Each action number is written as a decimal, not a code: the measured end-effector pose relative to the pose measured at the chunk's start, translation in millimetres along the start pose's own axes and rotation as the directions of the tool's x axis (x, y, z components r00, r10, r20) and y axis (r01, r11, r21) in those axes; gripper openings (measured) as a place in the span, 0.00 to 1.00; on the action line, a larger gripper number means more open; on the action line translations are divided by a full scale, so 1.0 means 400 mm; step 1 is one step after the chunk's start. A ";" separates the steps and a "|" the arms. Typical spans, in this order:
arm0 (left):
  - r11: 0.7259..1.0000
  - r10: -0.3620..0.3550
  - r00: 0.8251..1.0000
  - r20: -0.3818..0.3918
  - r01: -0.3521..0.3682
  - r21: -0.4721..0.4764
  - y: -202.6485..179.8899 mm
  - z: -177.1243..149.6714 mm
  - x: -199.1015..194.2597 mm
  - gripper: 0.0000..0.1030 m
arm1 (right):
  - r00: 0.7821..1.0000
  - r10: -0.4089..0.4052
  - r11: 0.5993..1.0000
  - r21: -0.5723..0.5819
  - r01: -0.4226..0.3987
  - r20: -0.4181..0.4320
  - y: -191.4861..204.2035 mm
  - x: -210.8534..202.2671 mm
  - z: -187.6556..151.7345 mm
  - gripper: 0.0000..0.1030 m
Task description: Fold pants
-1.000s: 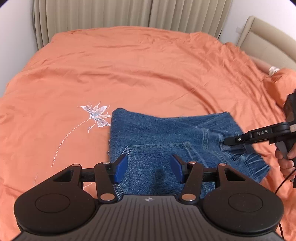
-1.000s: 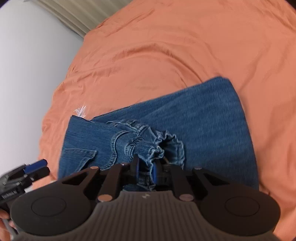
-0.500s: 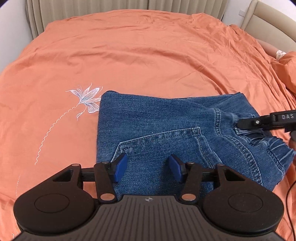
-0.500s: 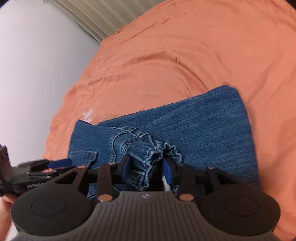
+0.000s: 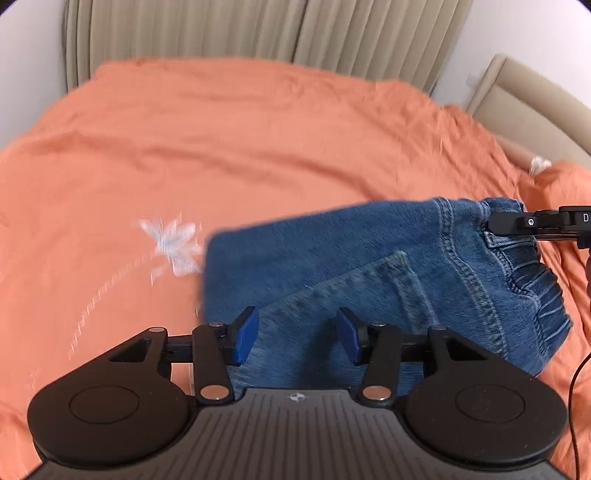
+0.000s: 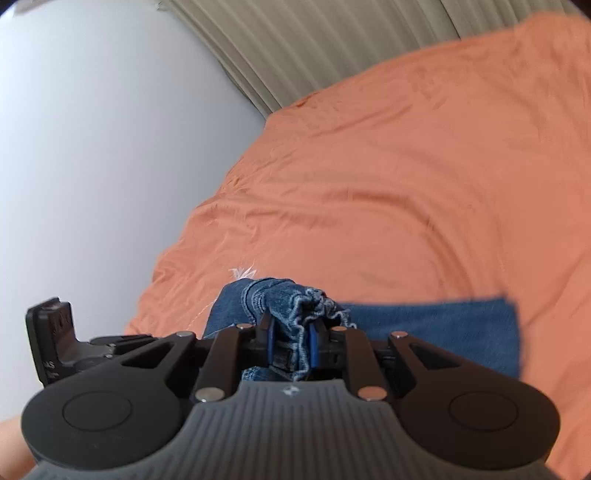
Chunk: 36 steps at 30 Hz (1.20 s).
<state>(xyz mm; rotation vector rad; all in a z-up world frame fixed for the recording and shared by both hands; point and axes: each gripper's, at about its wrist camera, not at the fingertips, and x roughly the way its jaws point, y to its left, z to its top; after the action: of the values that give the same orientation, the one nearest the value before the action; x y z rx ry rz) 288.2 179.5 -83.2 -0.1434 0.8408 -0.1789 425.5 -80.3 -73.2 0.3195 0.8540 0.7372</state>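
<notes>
Folded blue denim pants [image 5: 332,266] lie on the orange bedspread [image 5: 240,147]. My left gripper [image 5: 297,338] is open, its blue pads either side of the near edge of the pants by a back pocket, gripping nothing. My right gripper [image 6: 290,343] is shut on the bunched elastic waistband [image 6: 310,306] and holds that end lifted. It shows at the right of the left wrist view [image 5: 496,223], clamped on the waistband. The rest of the pants [image 6: 443,332] lies flat to the right in the right wrist view.
A white embroidered flower [image 5: 173,240] marks the bedspread left of the pants. Beige curtains [image 5: 258,29] hang behind the bed. A padded beige headboard [image 5: 528,107] stands at the right. A white wall [image 6: 92,147] runs along the bed's left side.
My right gripper closed again on the waistband and lifted it, tilting up toward the wall. My left gripper stayed open and tilted up a little over the near edge of the pants.
</notes>
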 end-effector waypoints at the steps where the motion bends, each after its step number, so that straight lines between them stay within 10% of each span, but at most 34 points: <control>1: 1.000 0.012 1.000 0.011 -0.012 0.001 -0.003 0.008 0.000 0.56 | 1.000 -0.024 1.000 -0.017 0.024 -0.001 0.001 -0.011 0.018 0.12; 10: 0.998 0.032 0.999 0.013 -0.032 0.046 -0.017 0.030 0.090 0.51 | 0.974 -0.201 0.957 0.191 0.218 -0.102 -0.227 0.022 -0.034 0.12; 22: 0.994 0.104 0.984 -0.148 -0.098 0.047 0.035 0.006 0.246 0.33 | 0.965 -0.221 0.942 0.224 0.249 -0.144 -0.319 0.110 -0.079 0.12; 28: 0.993 0.117 0.988 -0.098 -0.114 0.036 0.020 0.007 0.158 0.36 | 0.952 -0.281 0.936 0.185 0.300 -0.124 -0.273 0.091 -0.062 0.40; 36: 0.994 0.105 0.994 -0.018 -0.104 0.010 -0.041 -0.077 -0.055 0.50 | 0.950 -0.311 0.915 0.276 0.294 0.019 -0.219 -0.140 -0.153 0.47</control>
<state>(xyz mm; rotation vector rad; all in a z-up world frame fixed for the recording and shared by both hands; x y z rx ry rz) 249.1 166.7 -84.4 -0.0891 0.8635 -0.0858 394.0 -183.8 -126.6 0.4398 0.9211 0.3183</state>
